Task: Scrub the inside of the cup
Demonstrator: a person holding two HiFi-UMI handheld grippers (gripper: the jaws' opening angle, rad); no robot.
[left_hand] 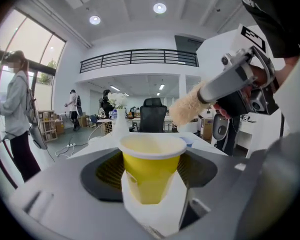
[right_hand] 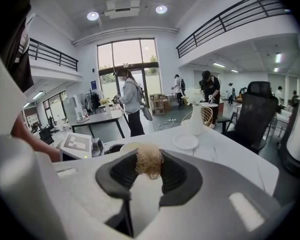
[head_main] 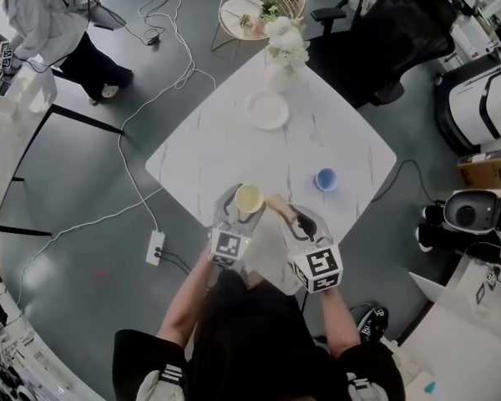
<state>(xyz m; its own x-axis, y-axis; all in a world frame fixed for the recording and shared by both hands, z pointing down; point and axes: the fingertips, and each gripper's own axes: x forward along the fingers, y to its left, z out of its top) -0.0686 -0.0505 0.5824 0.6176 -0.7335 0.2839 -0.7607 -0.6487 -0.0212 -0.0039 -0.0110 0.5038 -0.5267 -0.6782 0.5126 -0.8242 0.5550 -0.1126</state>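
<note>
A person in dark clothing stands at the near corner of a white, marble-patterned square table (head_main: 196, 161), a hand-held gripper in each hand. The left gripper (head_main: 244, 207) has its jaws set fairly wide and pressed against the sides of a yellow paper cup with a white rim (left_hand: 151, 171). The cup sits upright between them, its mouth open to the ceiling, held just over the table's near corner. The right gripper (head_main: 289, 215) has its jaws drawn narrow and clamped on a tan, fuzzy scrubbing pad (right_hand: 149, 161). The pad's frayed end juts out past the jaw tips. Seen from the left gripper view, the pad hangs just above and to the right of the cup's rim, outside the cup. Whether it brushes the rim cannot be told.

Farther across the tabletop lie a round white plate (head_main: 267, 109) and, at the far corner, a white vase of white flowers (head_main: 282, 50). A small blue cup (head_main: 326, 179) stands to the right, apart from the grippers. A black office chair (head_main: 409, 32) waits beyond the table at far right. A white power strip (head_main: 155, 246) lies on the grey floor to the left. A person in a grey hooded top (head_main: 46, 19) stands at far left.
</note>
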